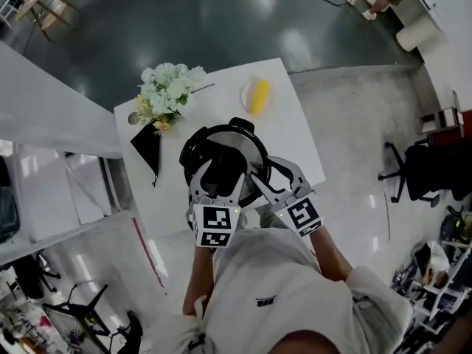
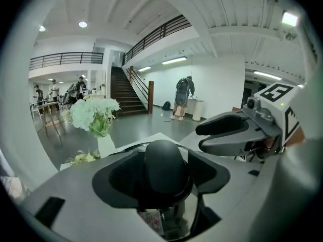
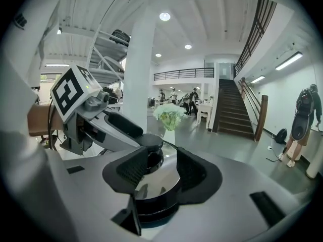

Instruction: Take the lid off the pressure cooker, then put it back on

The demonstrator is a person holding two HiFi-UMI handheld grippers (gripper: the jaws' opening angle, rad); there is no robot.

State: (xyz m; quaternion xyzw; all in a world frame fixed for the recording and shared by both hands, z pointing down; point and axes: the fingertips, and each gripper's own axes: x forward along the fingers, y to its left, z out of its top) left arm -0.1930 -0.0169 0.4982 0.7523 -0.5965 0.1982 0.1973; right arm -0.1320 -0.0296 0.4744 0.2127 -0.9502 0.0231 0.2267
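Lining up both grippers on the cooker lid

From my seat I take the white table (image 1: 295,135) first. The cooker (image 1: 193,150) stands on its near half, close enough that both arms reach it without stretching. The flowers (image 1: 168,91) stand beyond it toward the far left corner, clear of where I work. The lid (image 1: 249,143) sits on the pot, so I judge the first step, taking it off, is not yet done.

My left gripper (image 1: 220,169) comes at the lid from the near side, tilted down. Its jaws stand wide, one on each side of the black knob (image 2: 165,160), and a gap shows beside each pad. That is placement for a squeeze on the knob, not a grip yet.

My right gripper (image 1: 270,174) is just beside it, also parted, with the lid's shiny rim showing between its pads and nothing clamped. I read it as placed to steady the cooker, or share the lift, while the left works the knob.

A black pouch (image 1: 147,144) lies left of the pot. A plate (image 1: 246,93) with something yellow lies behind it. Neither touches the cooker.
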